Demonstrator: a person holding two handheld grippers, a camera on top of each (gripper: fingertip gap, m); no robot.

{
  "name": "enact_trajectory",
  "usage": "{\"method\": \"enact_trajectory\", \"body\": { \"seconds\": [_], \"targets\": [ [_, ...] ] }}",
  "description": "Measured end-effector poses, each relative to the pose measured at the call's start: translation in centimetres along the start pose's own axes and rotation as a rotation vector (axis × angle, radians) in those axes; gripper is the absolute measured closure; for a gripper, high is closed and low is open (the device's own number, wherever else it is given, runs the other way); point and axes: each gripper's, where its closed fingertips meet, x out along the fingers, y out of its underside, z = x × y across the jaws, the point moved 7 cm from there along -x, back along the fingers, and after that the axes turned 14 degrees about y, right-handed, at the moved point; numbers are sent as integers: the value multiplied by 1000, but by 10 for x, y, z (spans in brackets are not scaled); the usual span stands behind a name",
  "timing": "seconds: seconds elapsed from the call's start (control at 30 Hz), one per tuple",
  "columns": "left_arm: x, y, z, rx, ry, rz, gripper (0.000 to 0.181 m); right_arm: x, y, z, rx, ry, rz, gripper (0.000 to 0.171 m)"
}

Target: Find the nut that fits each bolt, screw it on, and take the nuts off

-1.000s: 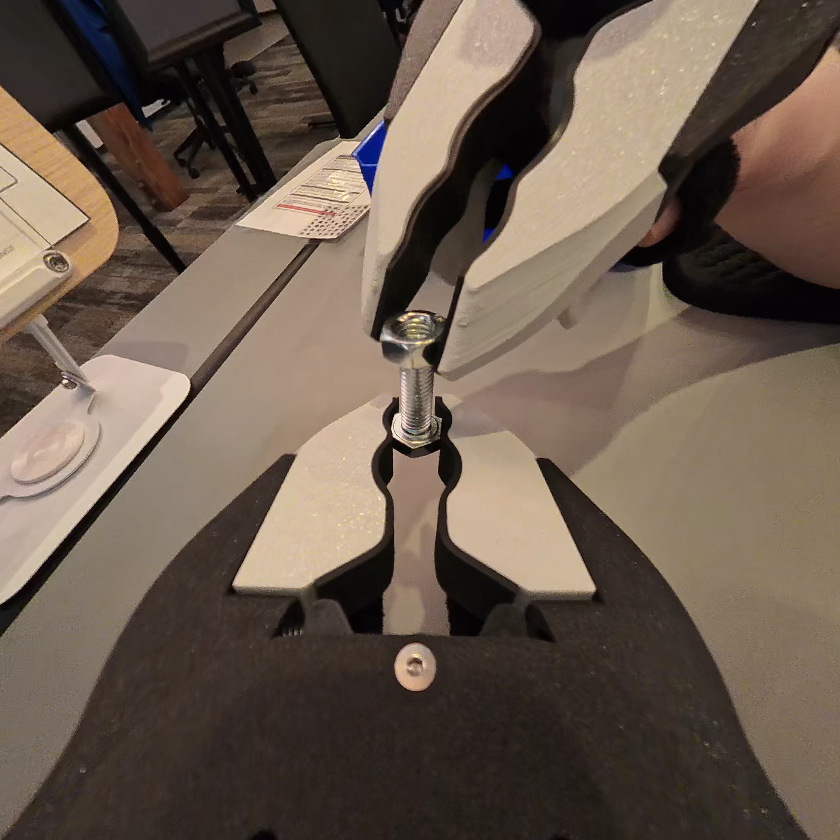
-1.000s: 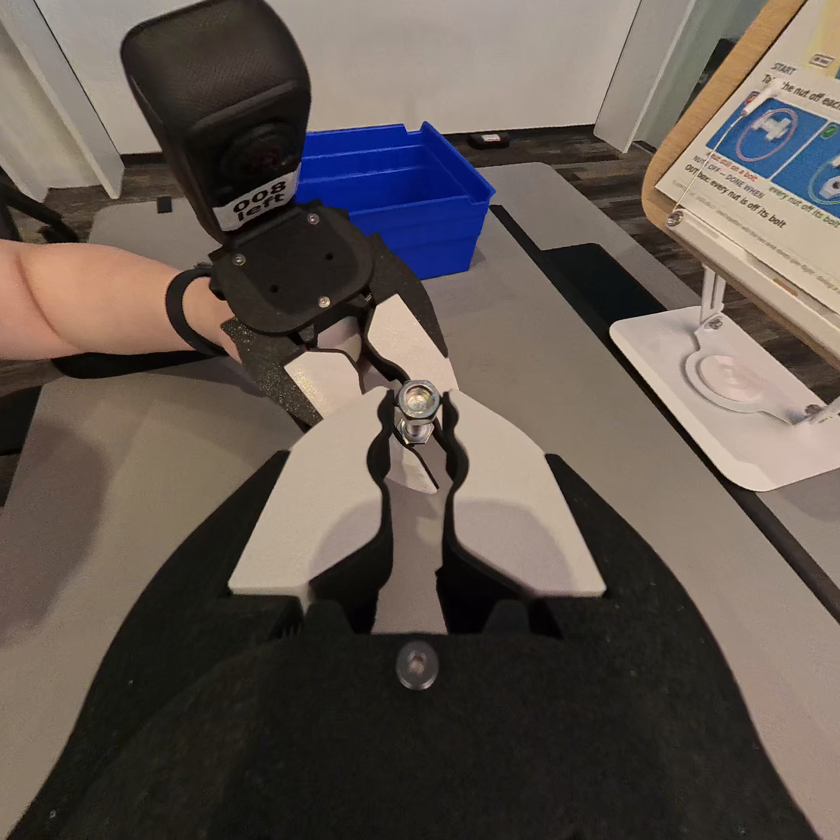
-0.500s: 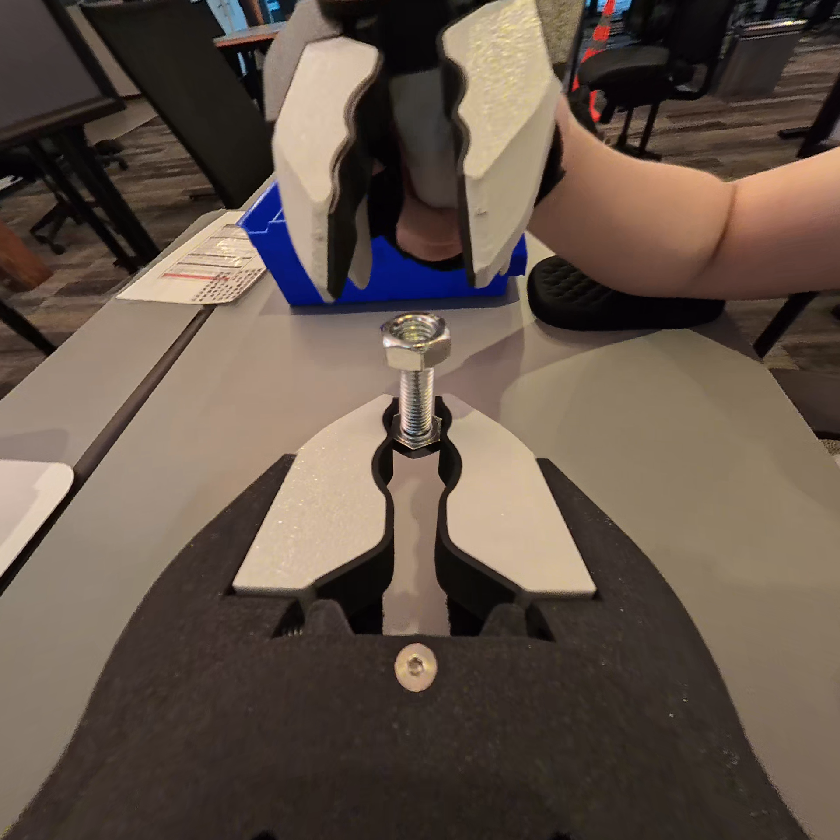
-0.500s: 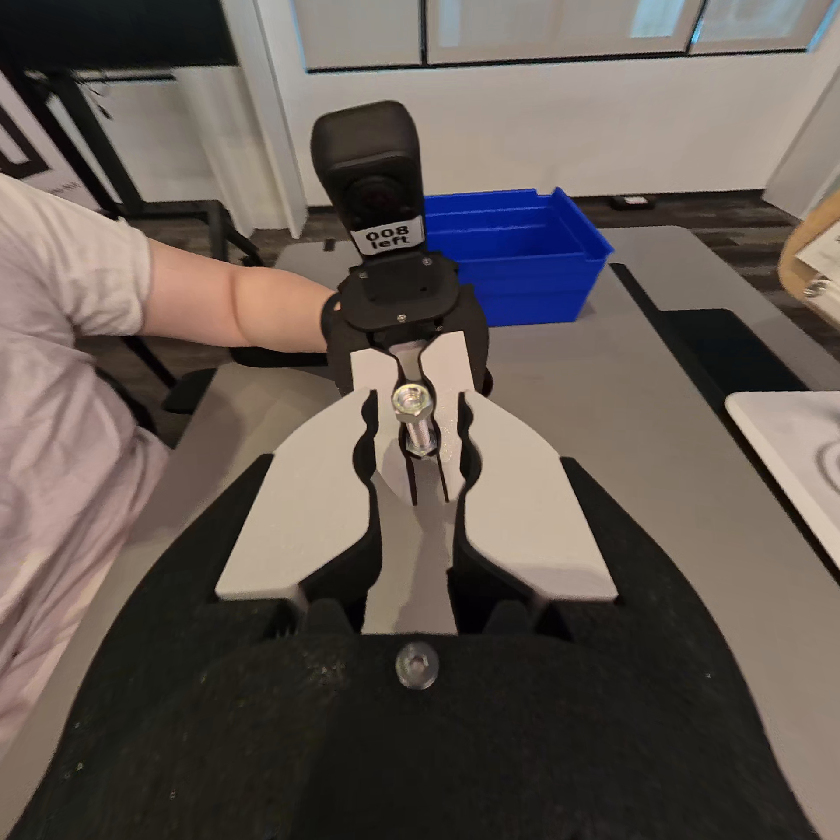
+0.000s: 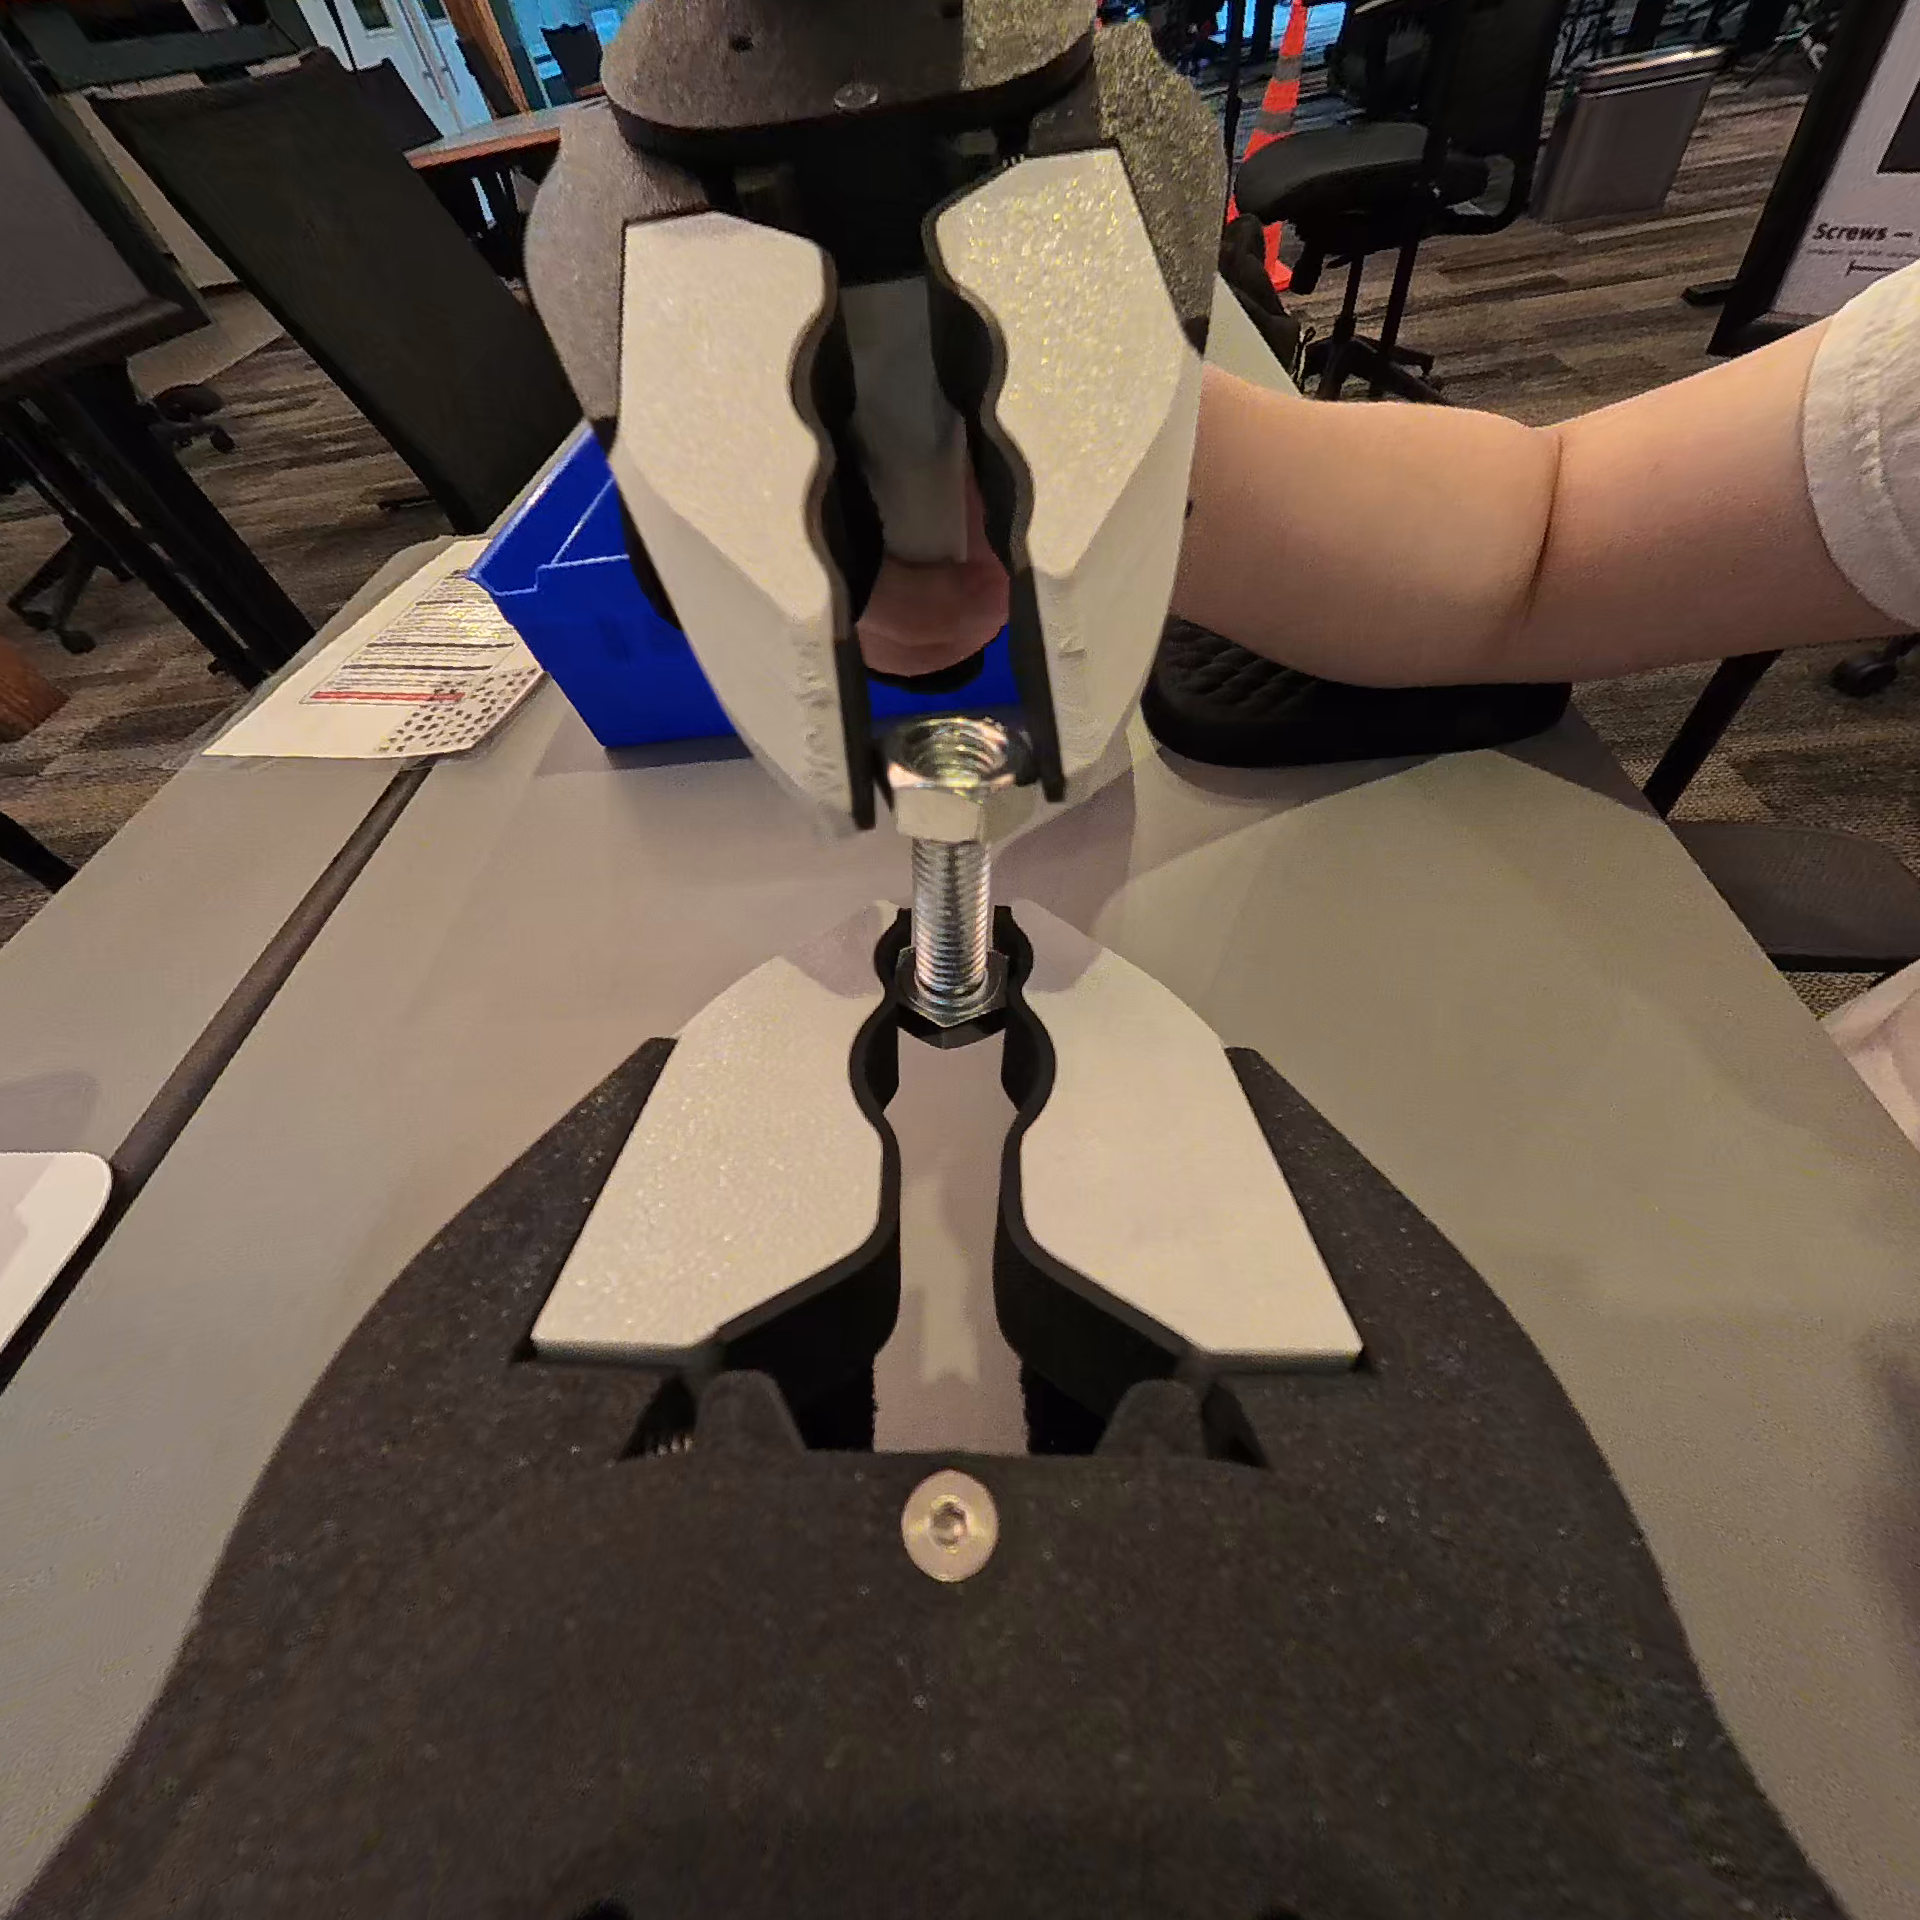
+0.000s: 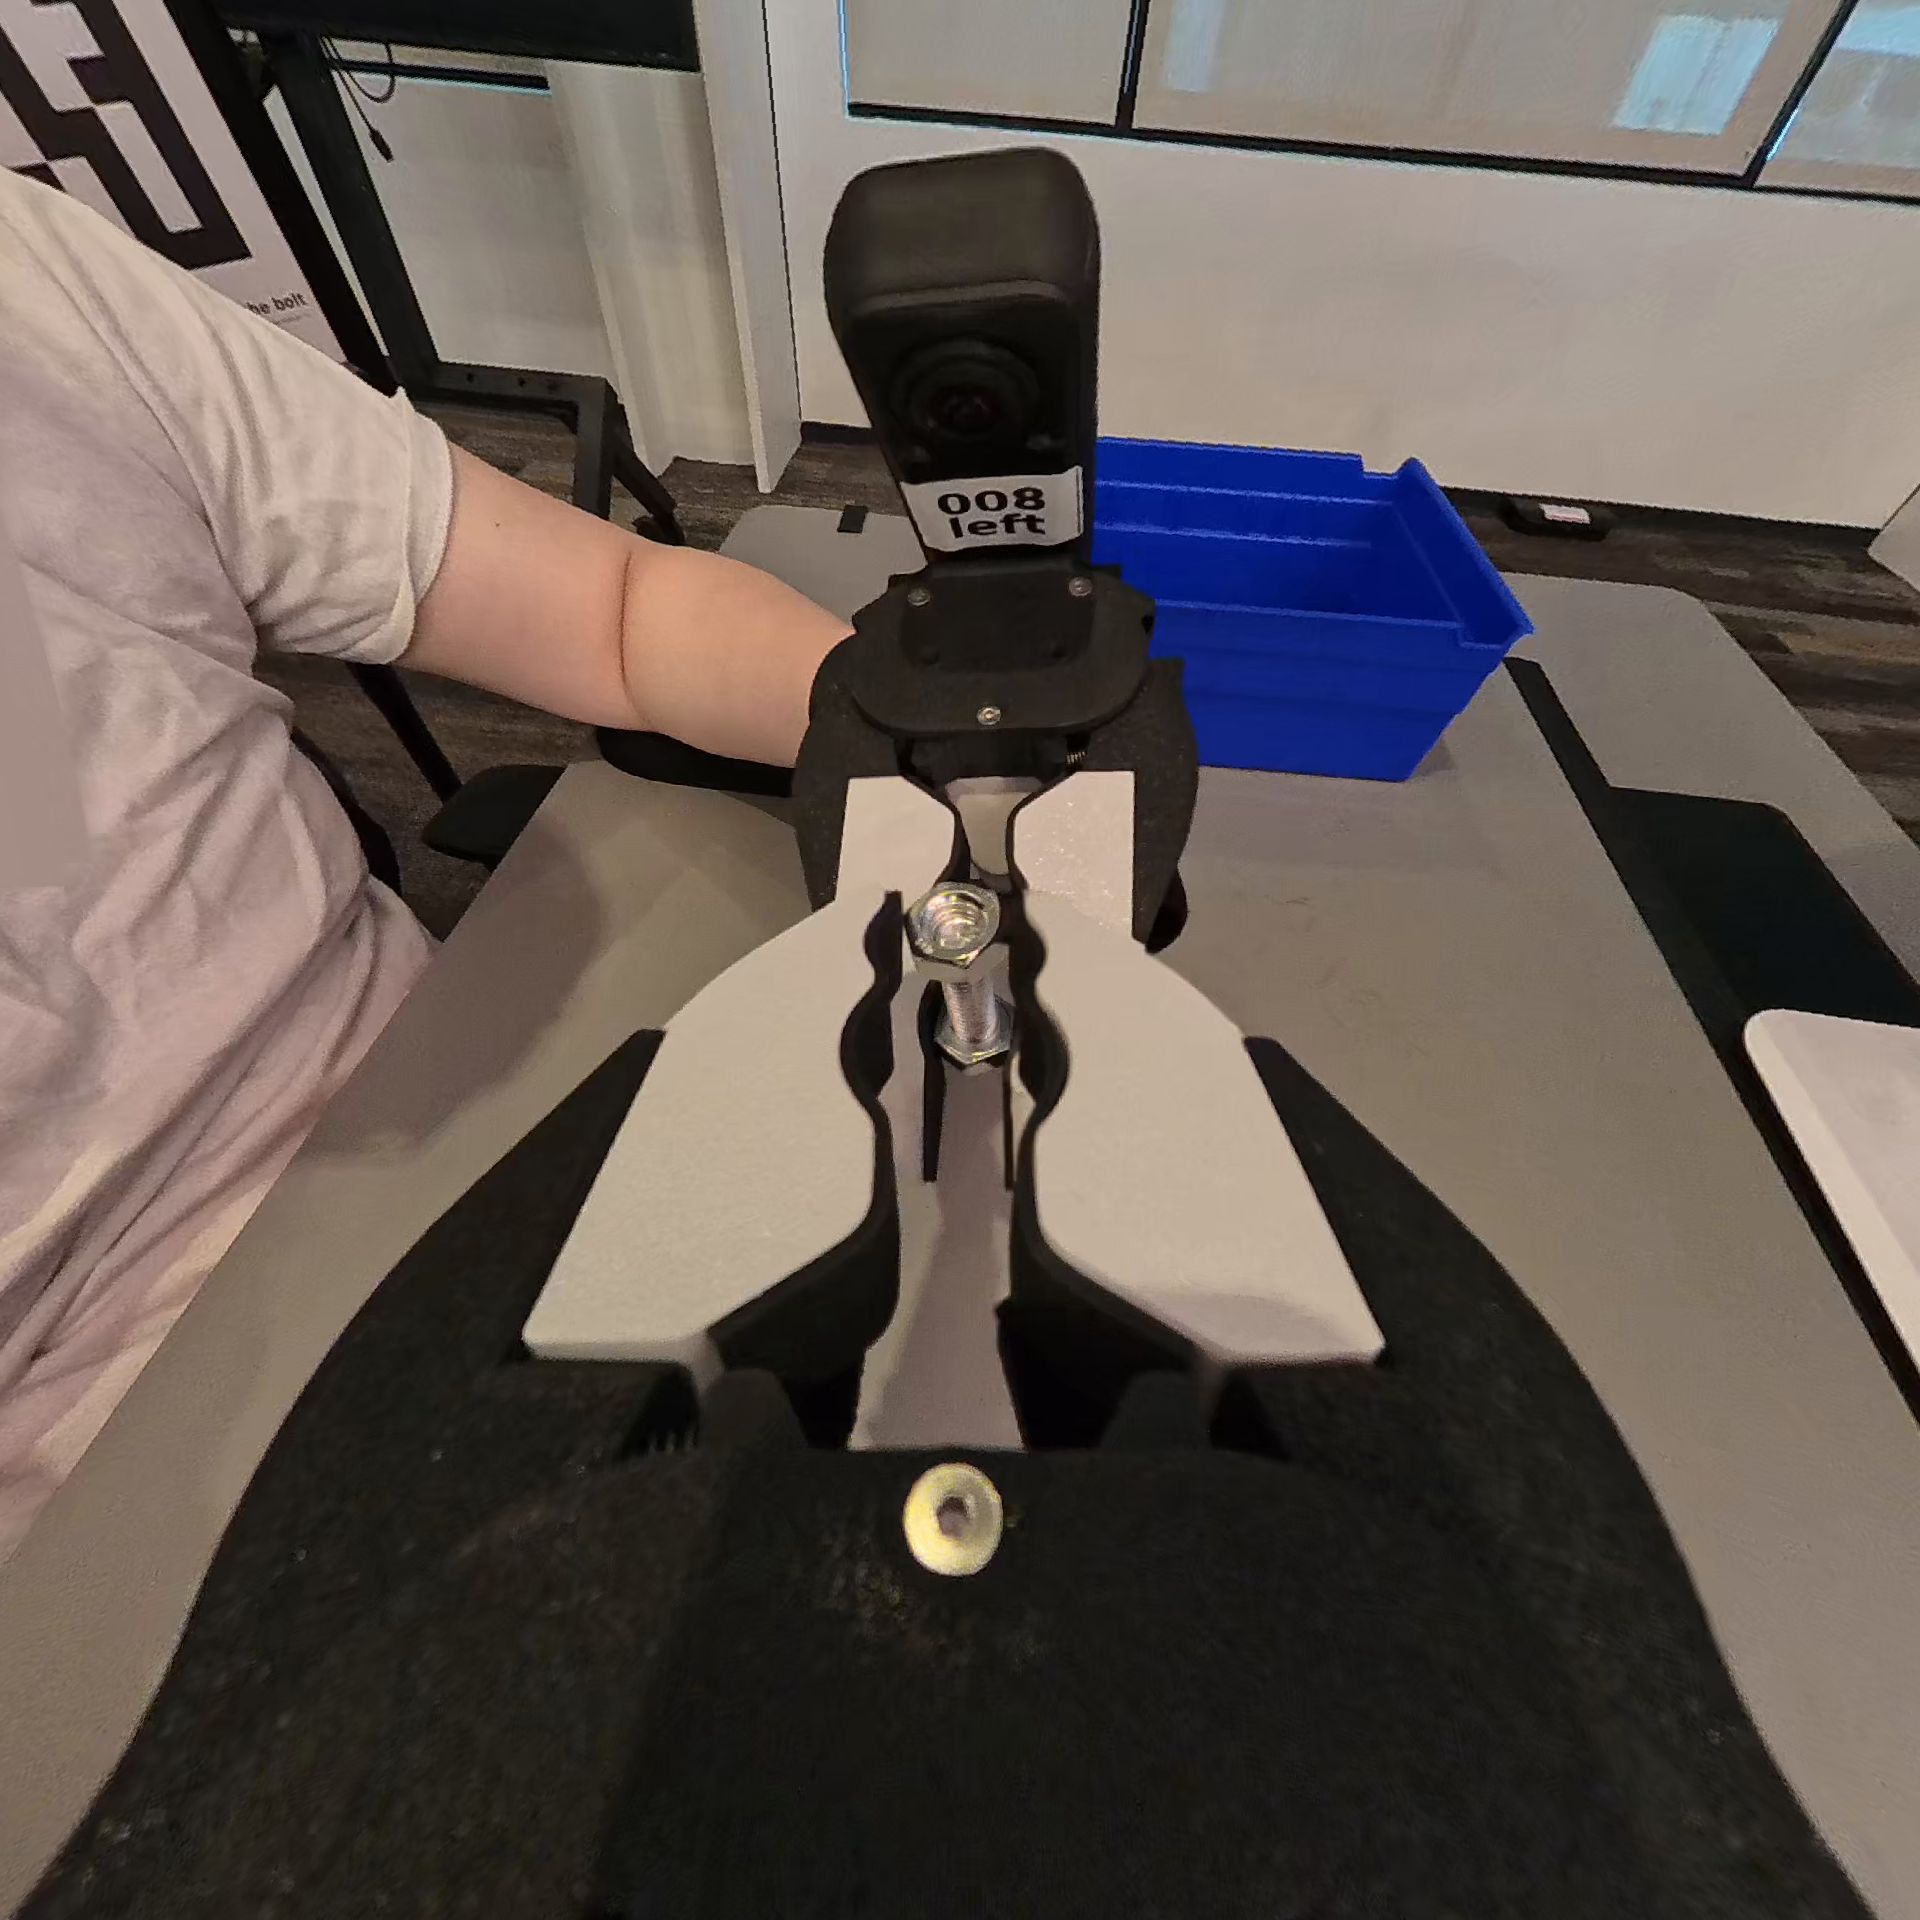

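Fingertips of the left tool are seen at the centre of the left wrist view, closed narrowly on the hexagonal head of an upright bolt. The threaded shank is held vertical above the grey surface, and a silver nut is seated at its upper end, just above centre frame. The nut is flanked by the two fingertips of the right tool, which is pointed down from the top of the frame; its black inner pads appear to be touching the nut's sides, so it is taken as closed on the nut.

In the right wrist view the same nut is found at centre frame between the right tool's pale fingers, with the bolt below it and the left tool beyond, clamped at the bolt's base. A person's forearm is seen at centre left. A blue bin is placed farther back on the surface, at right of centre, and a printed sheet lies at left of the left wrist view.
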Motion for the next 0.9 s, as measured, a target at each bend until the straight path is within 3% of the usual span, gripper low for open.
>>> {"method": "enact_trajectory", "body": {
  "seconds": [0.63,0.9],
  "targets": [
    [1,-2,-1,-13,21,-17,167,-1,1,2,-87,21,-10,153],
    [-5,-3,11,-55,-131,-13,167,2,-1,-8,-35,163,-6,153]
  ]
}}
